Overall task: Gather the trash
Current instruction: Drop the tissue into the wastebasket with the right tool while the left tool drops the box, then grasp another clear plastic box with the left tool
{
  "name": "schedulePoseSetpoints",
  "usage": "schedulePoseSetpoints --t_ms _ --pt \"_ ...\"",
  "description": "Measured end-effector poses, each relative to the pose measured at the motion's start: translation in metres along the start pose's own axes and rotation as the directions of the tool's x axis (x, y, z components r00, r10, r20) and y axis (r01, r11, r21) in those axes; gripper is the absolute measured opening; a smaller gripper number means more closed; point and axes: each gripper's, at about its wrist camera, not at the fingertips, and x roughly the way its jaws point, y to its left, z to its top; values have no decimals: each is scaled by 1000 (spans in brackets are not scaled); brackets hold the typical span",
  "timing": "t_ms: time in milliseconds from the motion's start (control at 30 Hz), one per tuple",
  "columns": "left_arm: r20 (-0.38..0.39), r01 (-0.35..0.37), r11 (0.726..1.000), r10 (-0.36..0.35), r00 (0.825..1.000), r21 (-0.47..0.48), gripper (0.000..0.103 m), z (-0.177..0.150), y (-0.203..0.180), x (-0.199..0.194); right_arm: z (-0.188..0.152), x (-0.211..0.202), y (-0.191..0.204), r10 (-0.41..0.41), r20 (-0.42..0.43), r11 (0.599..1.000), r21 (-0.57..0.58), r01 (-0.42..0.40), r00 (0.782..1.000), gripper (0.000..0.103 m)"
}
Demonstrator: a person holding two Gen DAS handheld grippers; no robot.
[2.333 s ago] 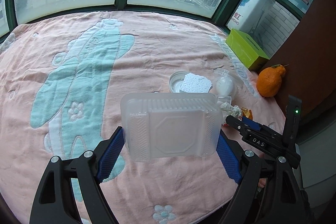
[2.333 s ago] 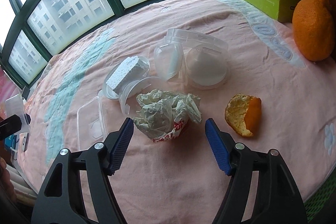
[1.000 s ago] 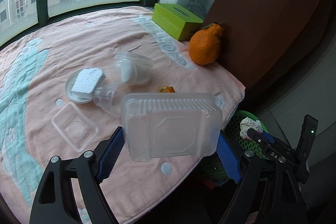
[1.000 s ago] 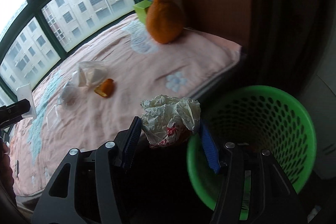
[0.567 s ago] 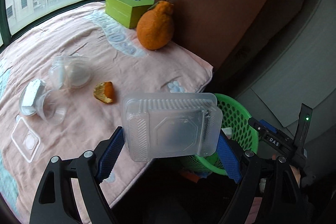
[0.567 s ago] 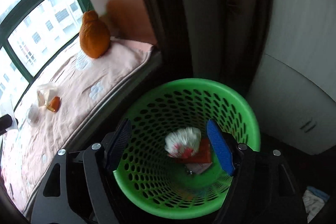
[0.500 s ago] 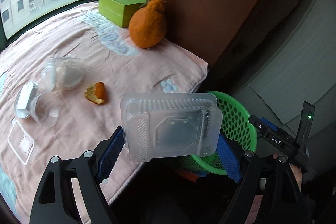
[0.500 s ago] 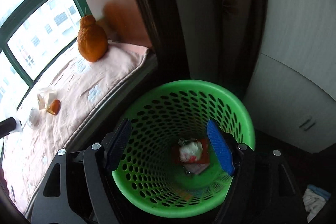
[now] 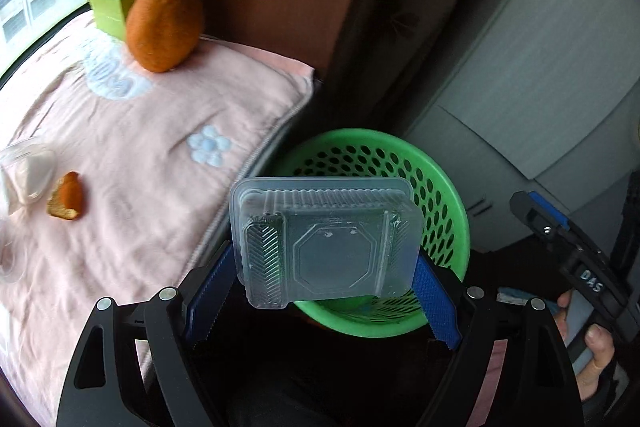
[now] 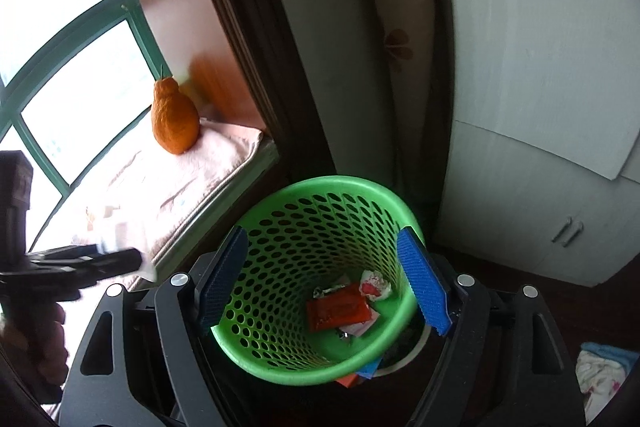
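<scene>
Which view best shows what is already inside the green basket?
The right wrist view: it looks down into the green basket, showing a red packet and crumpled wrapper. In the left wrist view, the clear plastic container blocks the basket's inside.

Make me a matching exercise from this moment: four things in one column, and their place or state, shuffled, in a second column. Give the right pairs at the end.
Things:
1. clear plastic container
2. crumpled wrapper
3. orange peel piece
4. right gripper

Place or state:
A. lying on the pink blanket
B. open, with nothing between its fingers, above the green basket
C. clamped between the fingers of the left gripper
D. resting at the bottom of the green basket

Pairs: 1-C, 2-D, 3-A, 4-B
</scene>
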Motion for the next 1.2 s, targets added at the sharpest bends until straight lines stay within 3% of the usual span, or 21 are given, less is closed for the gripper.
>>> schedulePoseSetpoints --t_ms 433,733,967,1200 --pt "-102 48 997 -43 994 52 85 0 -36 47 -10 -16 -17 2 19 997 71 -3 1000 77" --pt "-85 67 997 -64 994 38 89 -1 -33 46 -11 -24 -15 12 27 997 79 -14 1000 77" --pt "-21 7 1000 -8 1000 -23 89 -12 5 8 -11 -21 13 60 22 998 28 -61 998 77" --pt "48 -139 982 146 988 -125 89 -31 67 -37 -6 -13 54 125 5 991 -39 -125 992 77"
